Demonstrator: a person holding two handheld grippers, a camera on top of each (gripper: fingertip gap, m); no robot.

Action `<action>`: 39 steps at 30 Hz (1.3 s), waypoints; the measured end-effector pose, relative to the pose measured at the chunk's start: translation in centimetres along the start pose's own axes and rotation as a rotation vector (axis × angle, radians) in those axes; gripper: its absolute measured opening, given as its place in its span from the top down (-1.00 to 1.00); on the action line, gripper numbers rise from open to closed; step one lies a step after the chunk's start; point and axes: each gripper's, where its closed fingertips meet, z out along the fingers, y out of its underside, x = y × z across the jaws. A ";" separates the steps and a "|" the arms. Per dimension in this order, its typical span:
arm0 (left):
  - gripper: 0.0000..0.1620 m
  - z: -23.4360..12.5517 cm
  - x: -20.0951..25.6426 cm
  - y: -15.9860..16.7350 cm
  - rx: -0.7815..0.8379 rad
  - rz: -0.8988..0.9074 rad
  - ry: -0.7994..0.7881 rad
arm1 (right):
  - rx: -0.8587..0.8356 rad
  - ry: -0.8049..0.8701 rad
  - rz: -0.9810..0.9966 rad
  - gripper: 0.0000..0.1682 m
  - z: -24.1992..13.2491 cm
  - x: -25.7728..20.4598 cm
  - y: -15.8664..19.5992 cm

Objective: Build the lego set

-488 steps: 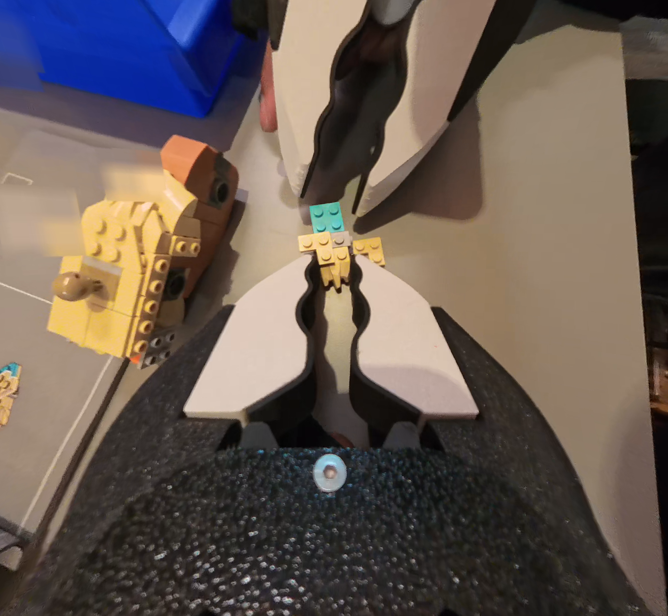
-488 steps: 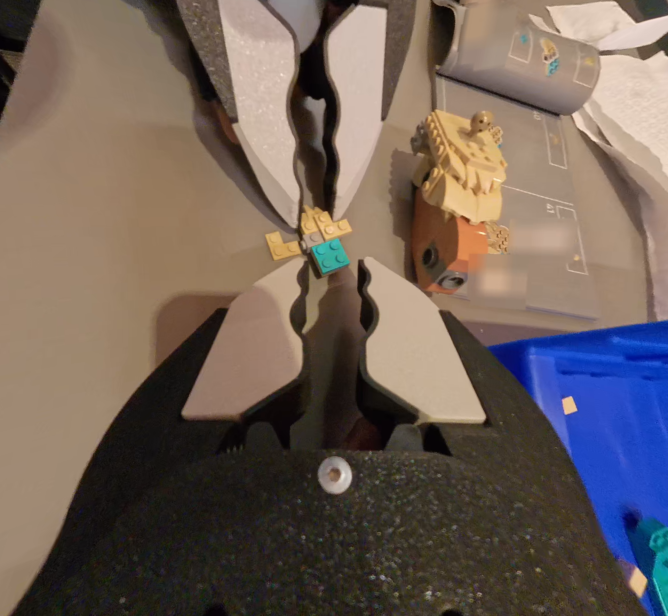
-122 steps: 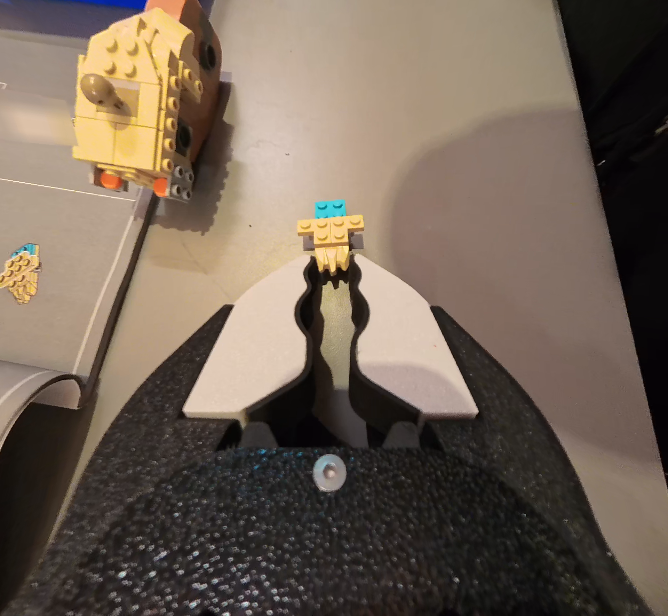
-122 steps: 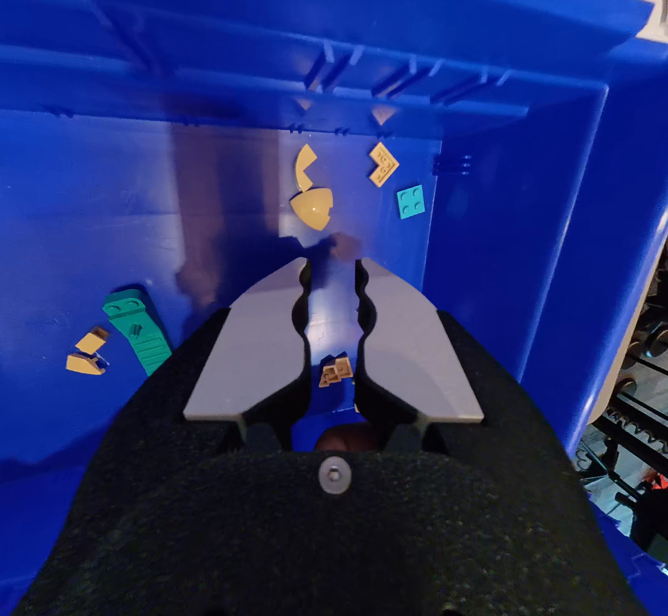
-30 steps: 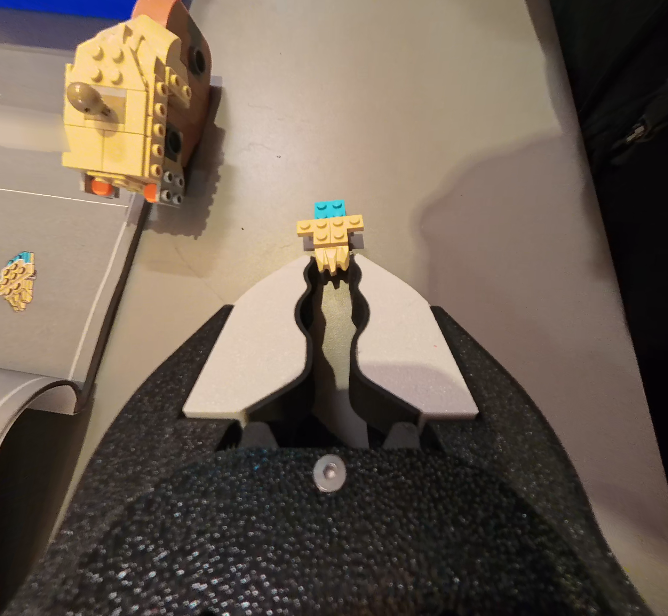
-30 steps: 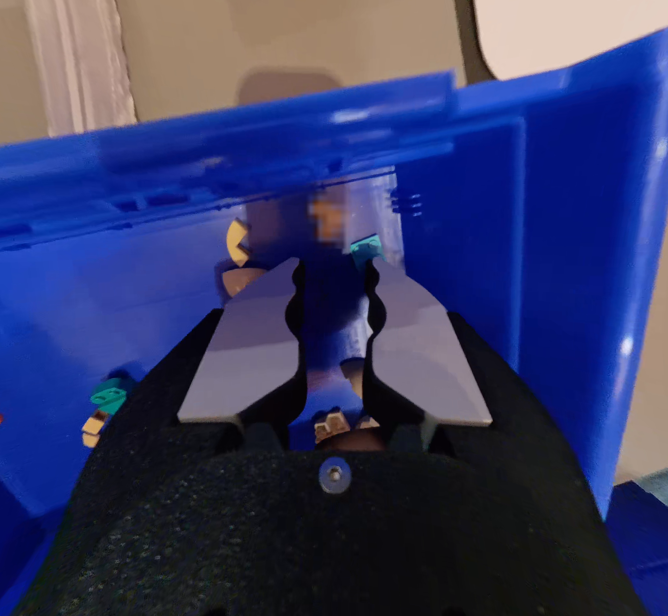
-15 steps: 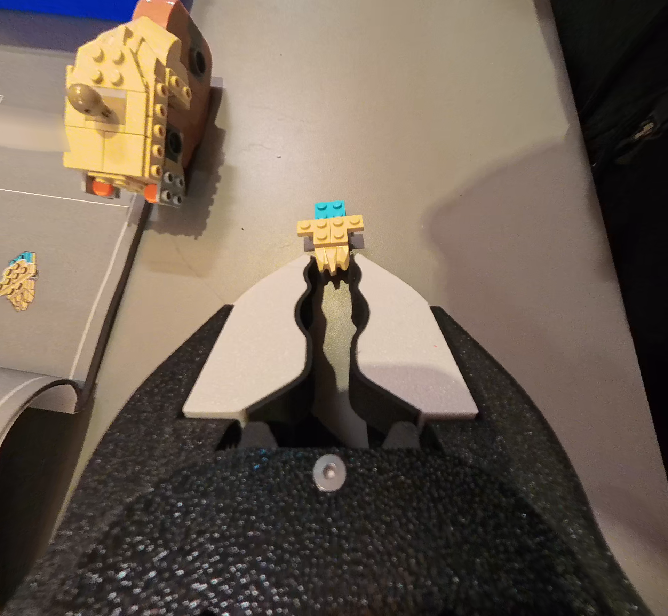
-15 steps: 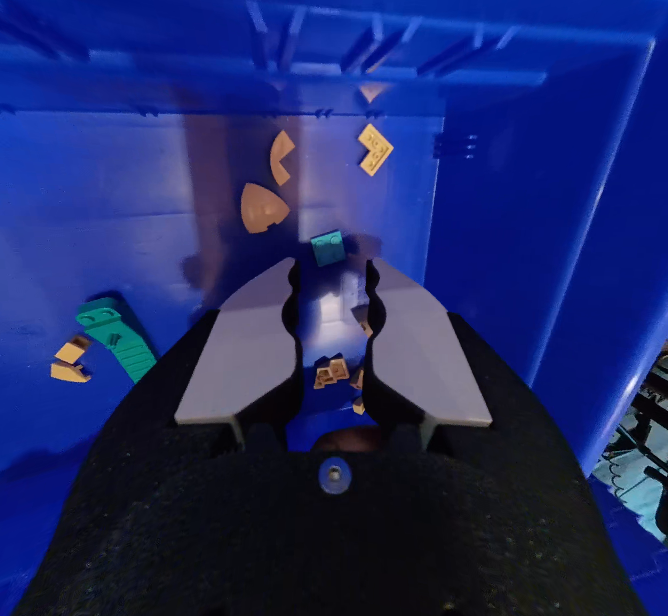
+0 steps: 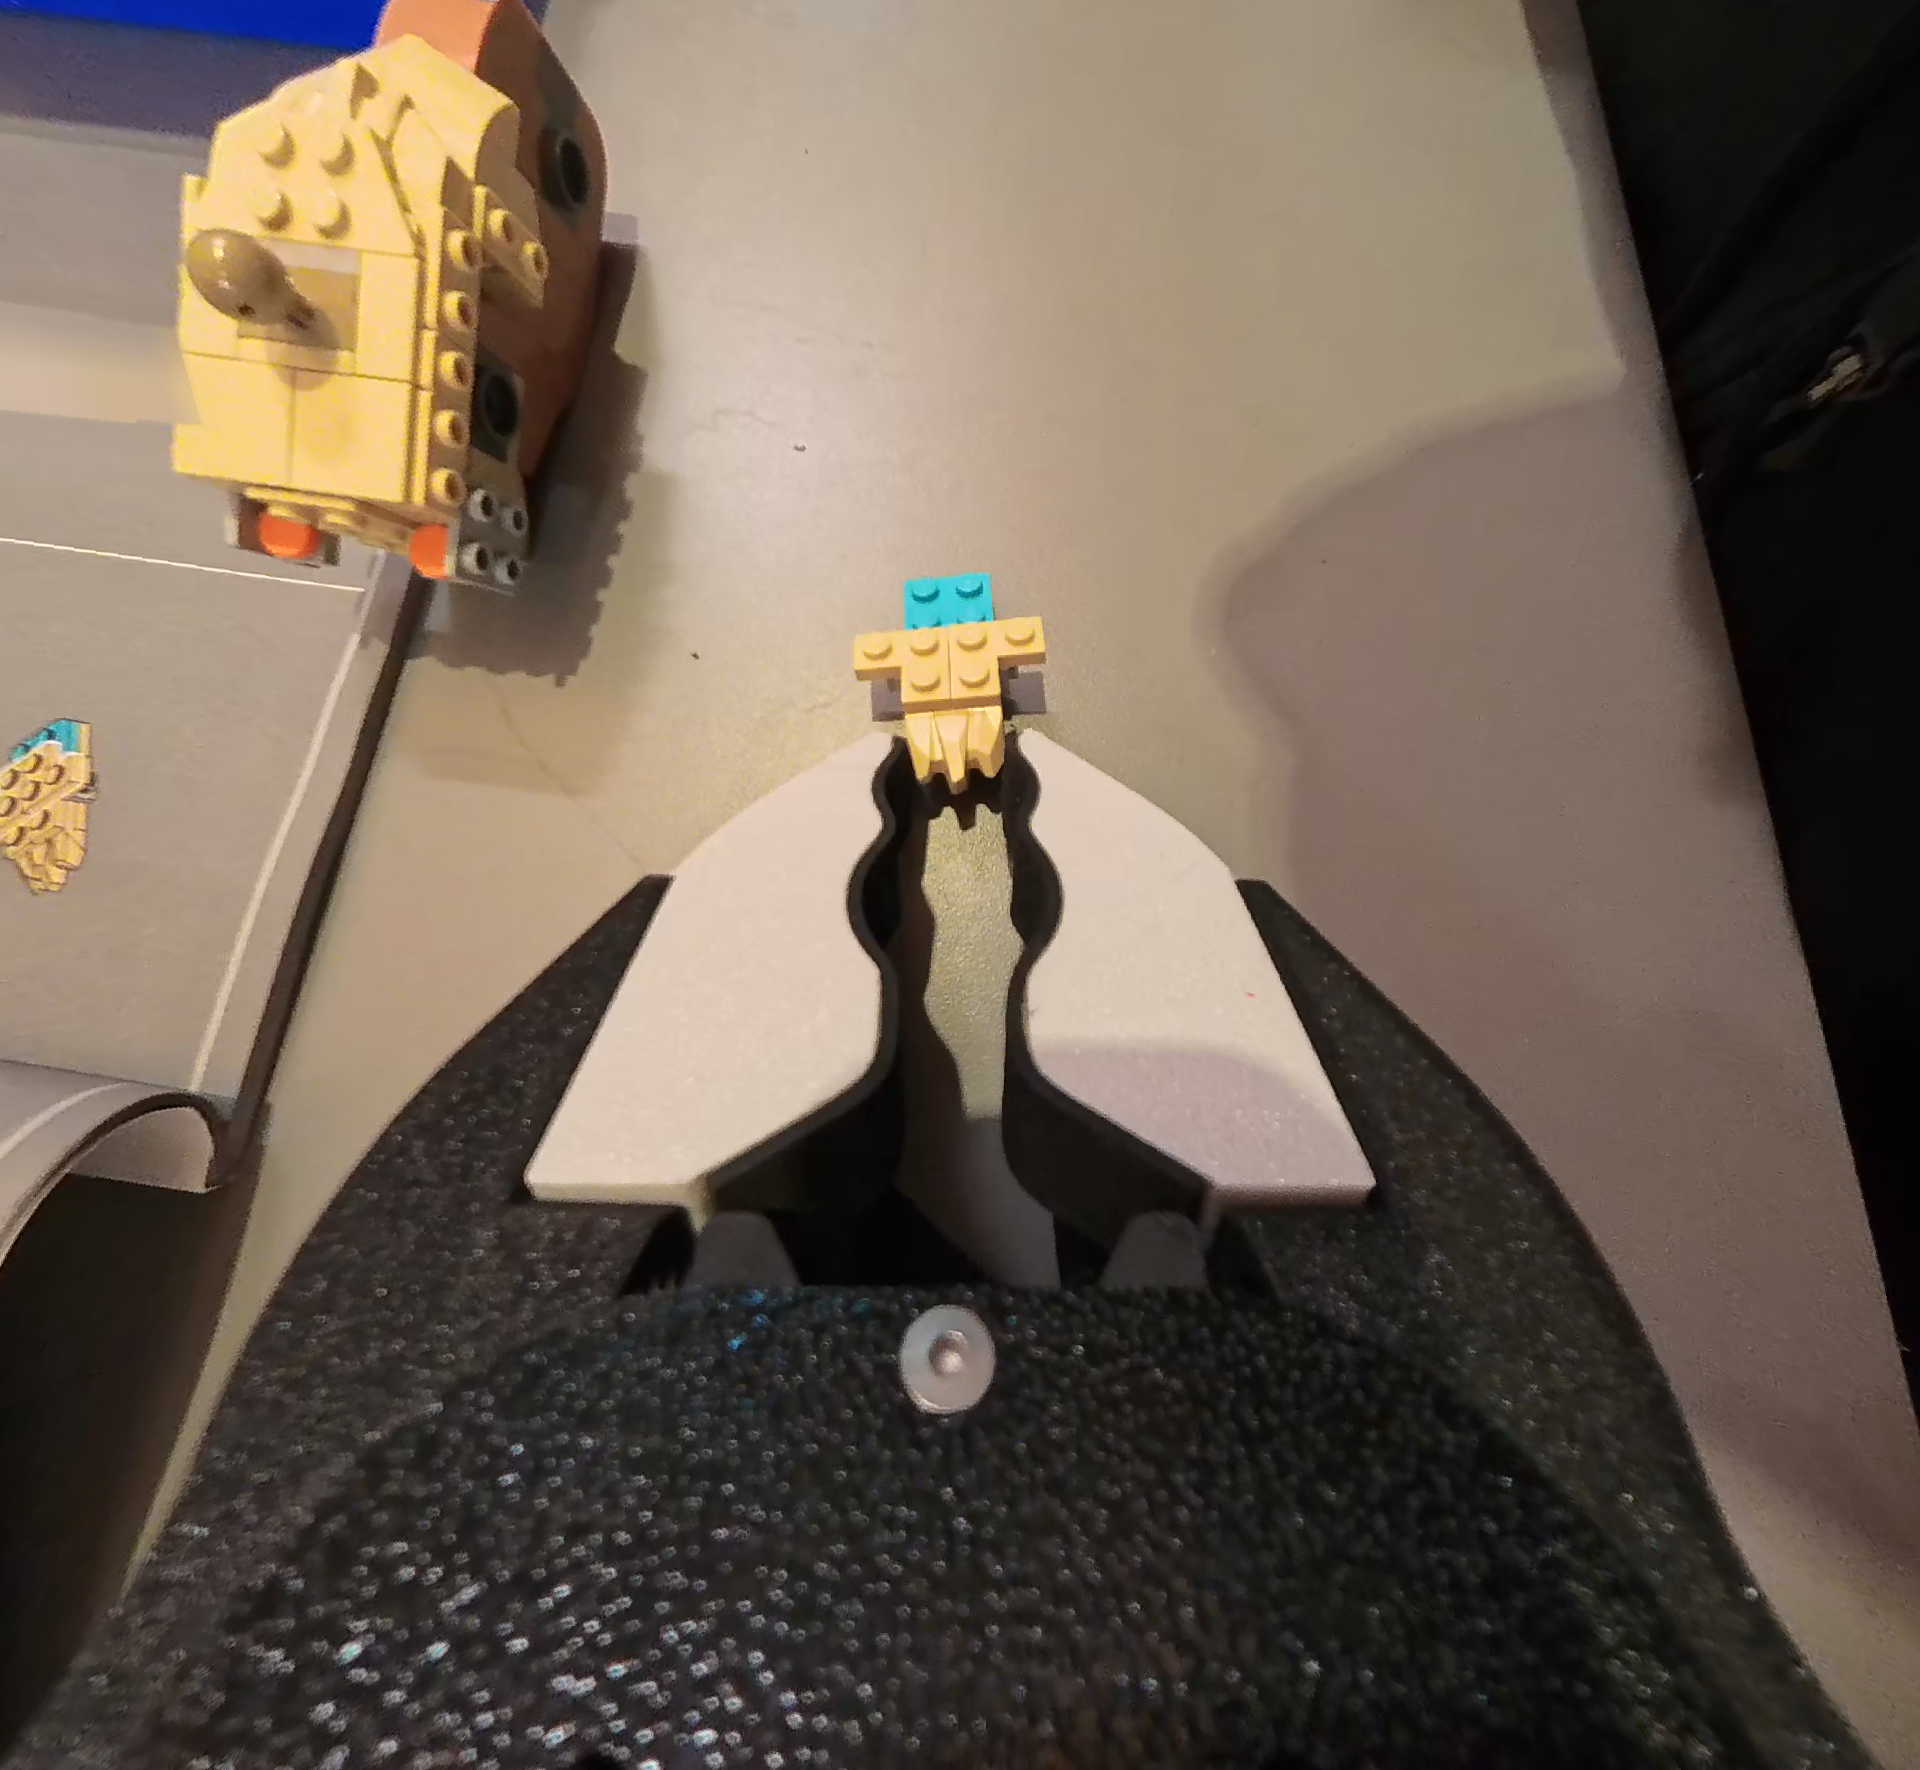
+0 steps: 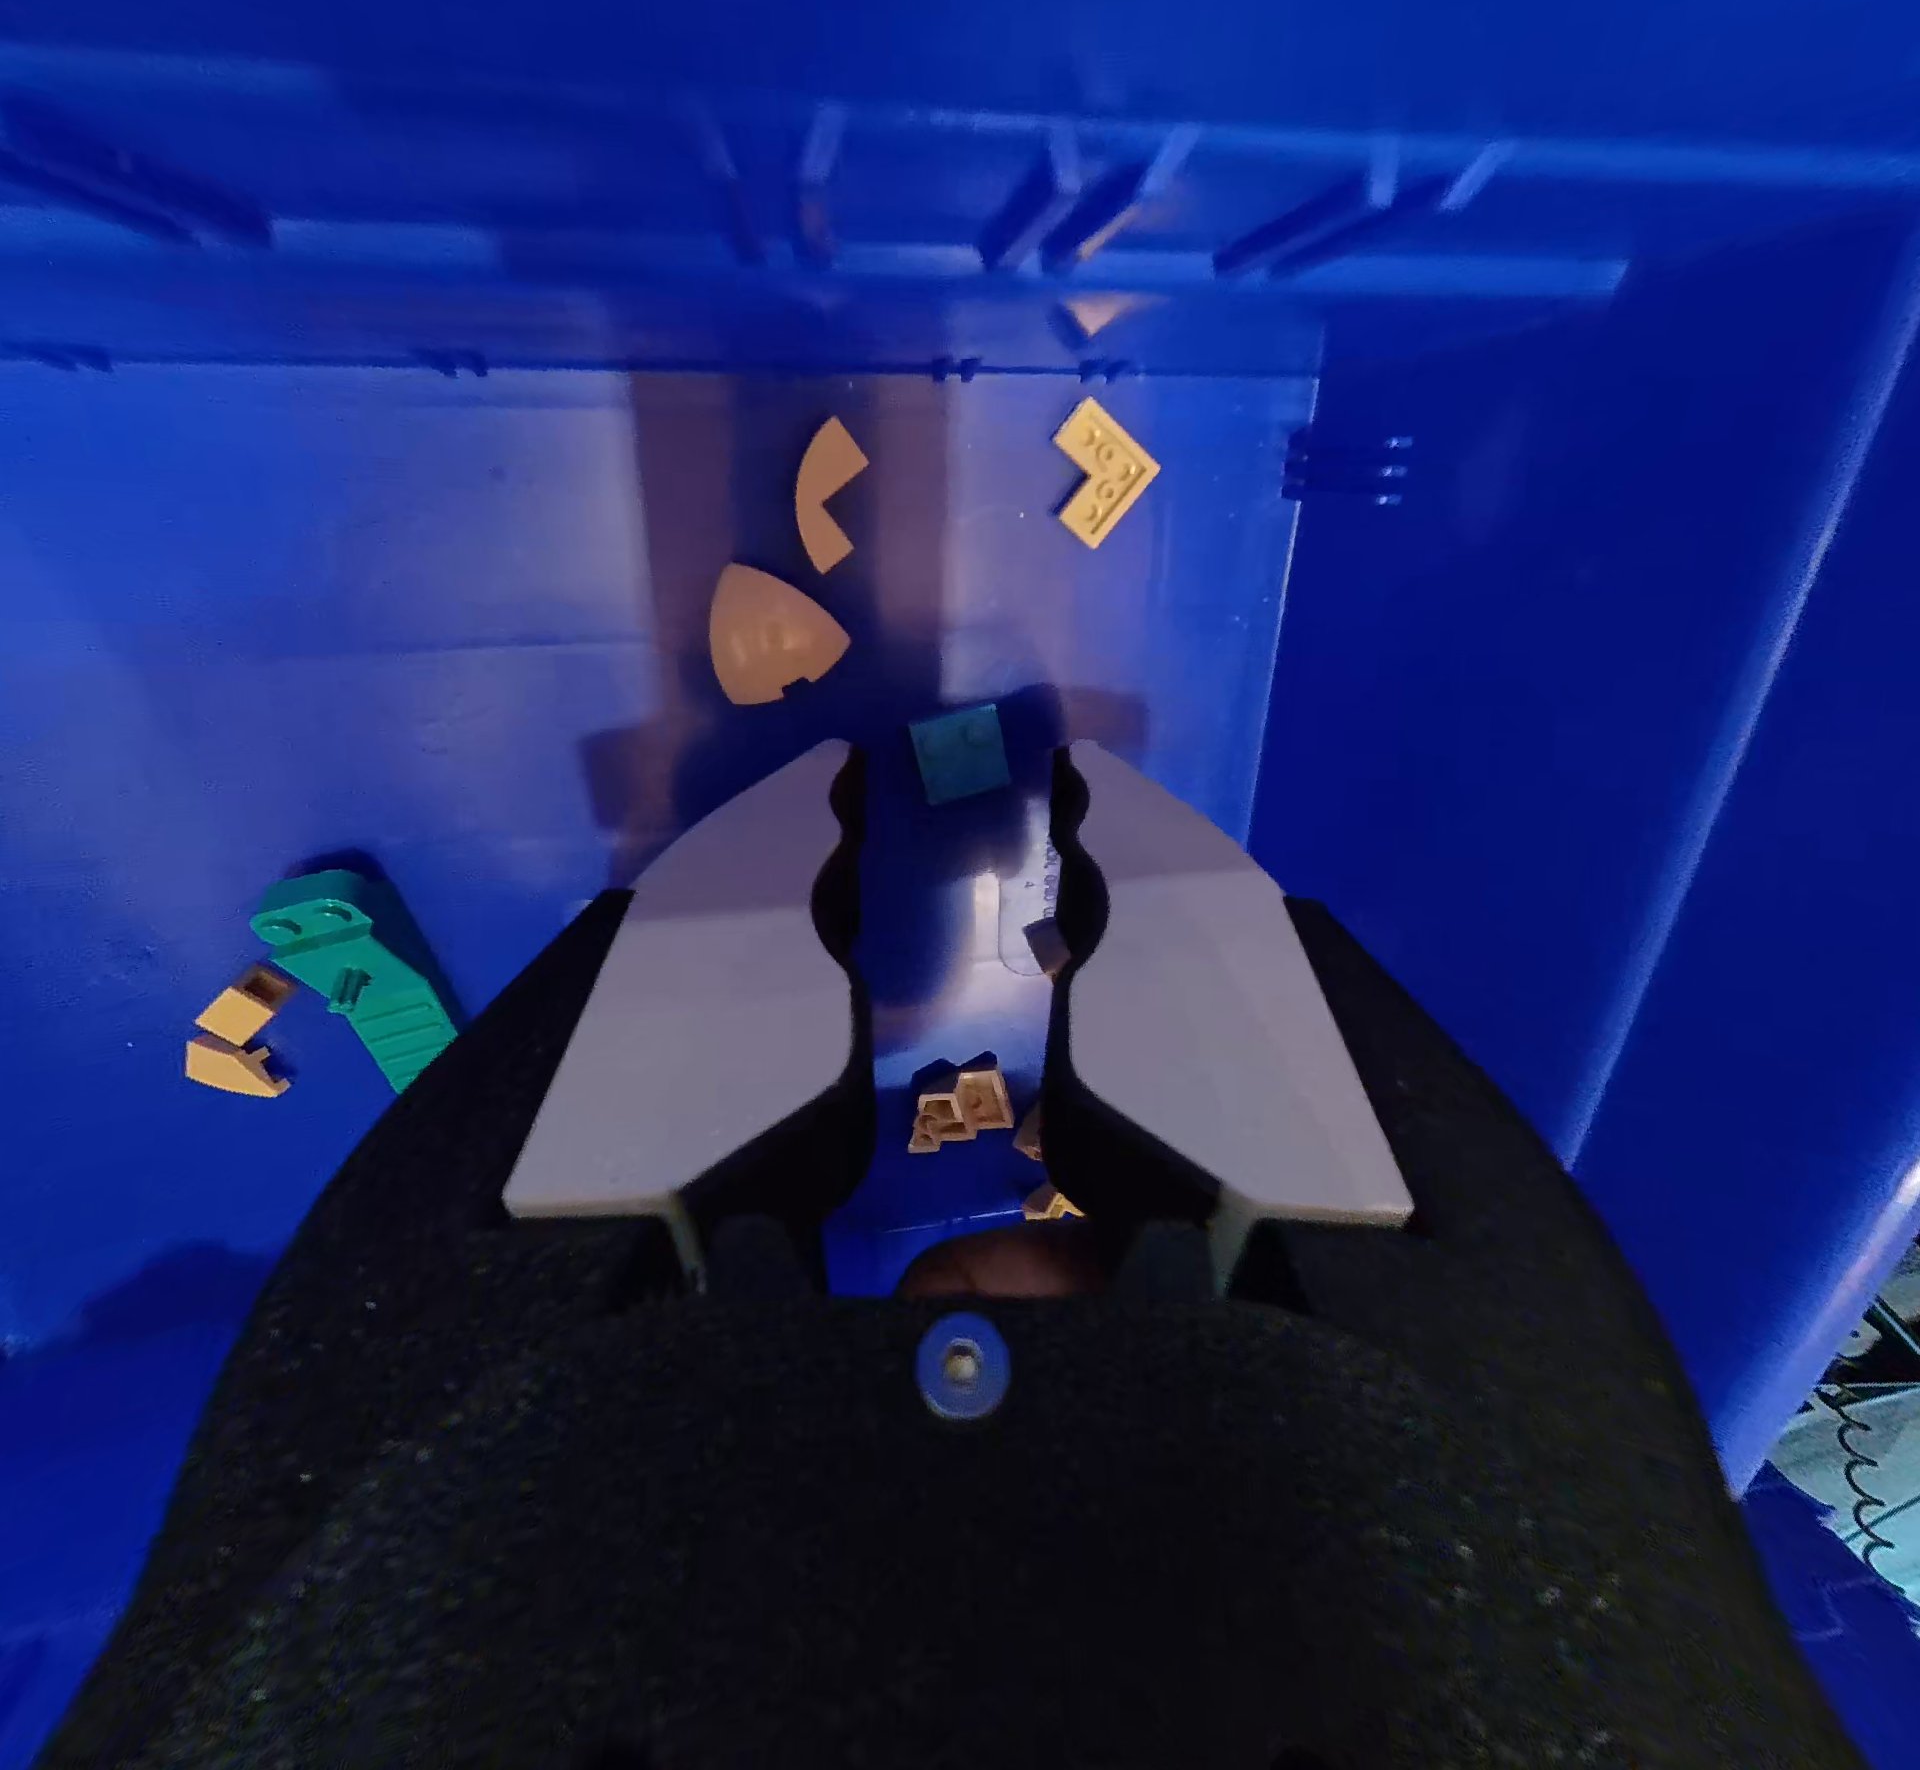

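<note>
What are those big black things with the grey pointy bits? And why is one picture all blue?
Those are two grabbing tools a person holds, one in each hand. Each has a camera looking along its two grey fingers. The left gripper pinches a small tan and teal lego piece over a grey table. Nearby stands a bigger tan and brown lego model, next to an instruction booklet. The other picture is blue because the right gripper is reaching inside a blue bin of loose parts. Its fingers are open, with a small teal square plate just ahead of them.
</note>
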 end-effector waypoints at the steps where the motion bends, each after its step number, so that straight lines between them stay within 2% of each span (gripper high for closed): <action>1: 0.80 0.0 0.0 0.0 0.000 0.000 0.000 | 0.001 -0.003 0.002 0.60 0.0 0.0 0.0; 8: 0.80 0.0 0.0 0.0 0.000 0.001 0.000 | -0.006 -0.033 0.015 0.65 0.1 -0.3 0.0; 13: 0.80 0.0 0.0 0.0 0.000 -0.001 0.002 | -0.008 -0.041 0.015 0.81 0.1 -0.5 0.0; 20: 0.80 0.1 0.1 0.0 0.000 0.005 0.008 | 0.021 -0.028 0.041 0.82 -0.2 -0.9 0.2; 23: 0.80 0.1 0.2 -0.1 0.001 0.014 0.011 | 0.069 -0.001 0.060 0.83 -1.6 -1.4 0.1; 26: 0.80 0.2 0.0 -0.1 0.002 0.010 0.002 | 0.155 0.040 0.077 0.83 -4.6 -3.0 -0.7; 29: 0.80 0.3 -0.4 -0.2 0.002 -0.009 -0.022 | 0.278 0.074 0.098 0.84 -8.5 -6.7 -2.6; 33: 0.80 0.4 0.0 -0.4 0.003 -0.002 -0.022 | 0.436 0.063 0.047 0.84 -12.0 -15.9 -6.1; 35: 0.80 0.7 0.5 -0.7 0.002 0.006 -0.011 | 0.489 0.024 0.021 0.85 -11.9 -21.0 -8.3; 39: 0.80 1.4 1.3 -1.4 0.007 0.032 -0.010 | 0.489 -0.083 -0.043 0.84 -8.5 -29.4 -12.9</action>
